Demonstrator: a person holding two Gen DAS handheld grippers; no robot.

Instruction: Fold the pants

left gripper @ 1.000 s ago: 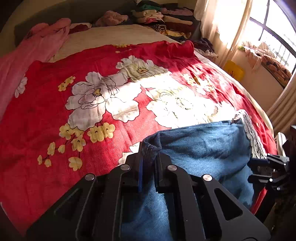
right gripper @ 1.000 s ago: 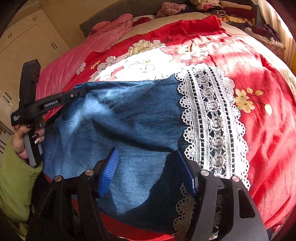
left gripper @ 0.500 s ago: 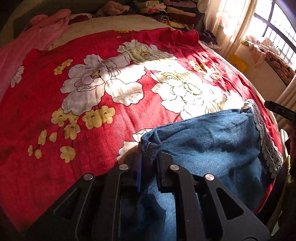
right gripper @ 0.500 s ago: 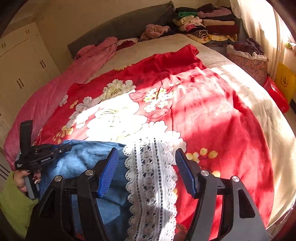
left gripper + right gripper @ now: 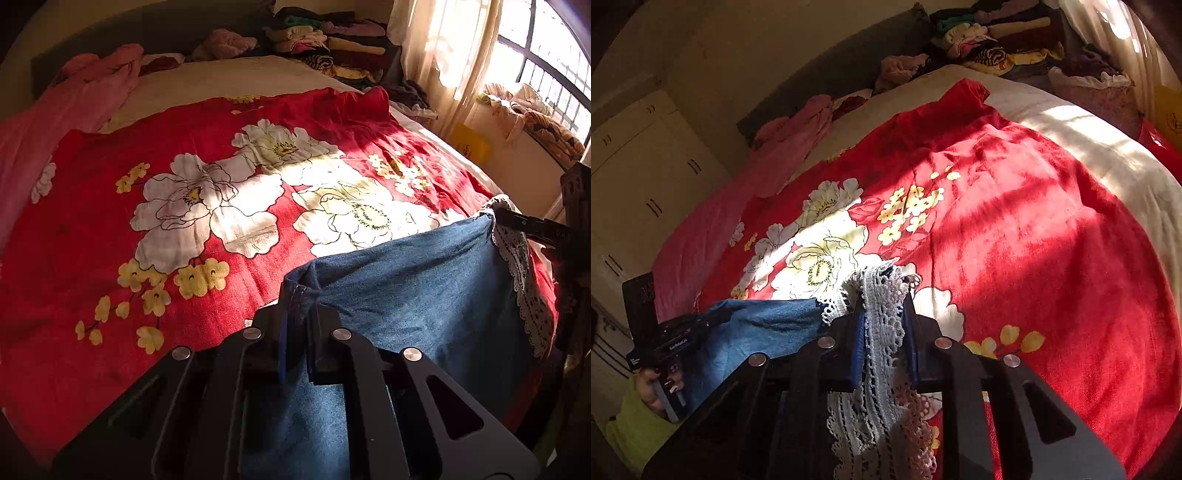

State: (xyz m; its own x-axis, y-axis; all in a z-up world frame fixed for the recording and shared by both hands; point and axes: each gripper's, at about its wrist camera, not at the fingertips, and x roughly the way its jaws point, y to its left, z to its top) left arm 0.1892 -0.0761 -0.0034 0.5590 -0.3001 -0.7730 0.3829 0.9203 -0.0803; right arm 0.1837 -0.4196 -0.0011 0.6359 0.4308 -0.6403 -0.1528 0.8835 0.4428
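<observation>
The blue denim pants [image 5: 417,280] hang stretched between the two grippers at the near edge of the bed, over the red floral bedspread [image 5: 110,229]. The left gripper [image 5: 299,332] is clamped on a folded corner of the denim, its jaws nearly together with only the cloth between them. The right gripper [image 5: 882,332] is closed on the white lace trim [image 5: 879,332] at the other end of the pants, the lace bunched between its blue pads [image 5: 857,332] and spilling down below them.

The left wrist view shows the broad denim panel running from its own jaws across to the lace trim [image 5: 517,273] on the right, where the tip of the right gripper [image 5: 517,221] pinches the top corner. The right wrist view shows only a narrow strip of the pants [image 5: 764,321], but it does show the left gripper [image 5: 665,343] from the side and the hand [image 5: 653,387] holding it, with a yellow-green sleeve [image 5: 635,424] below.

Beyond the pants the bedspread lies flat and open up to a pink blanket [image 5: 55,122] along the left side. Stacked folded clothes [image 5: 325,44] sit at the head of the bed, a curtained window [image 5: 461,55] stands to the right, and a white wardrobe [image 5: 639,184] shows at the left of the right wrist view.
</observation>
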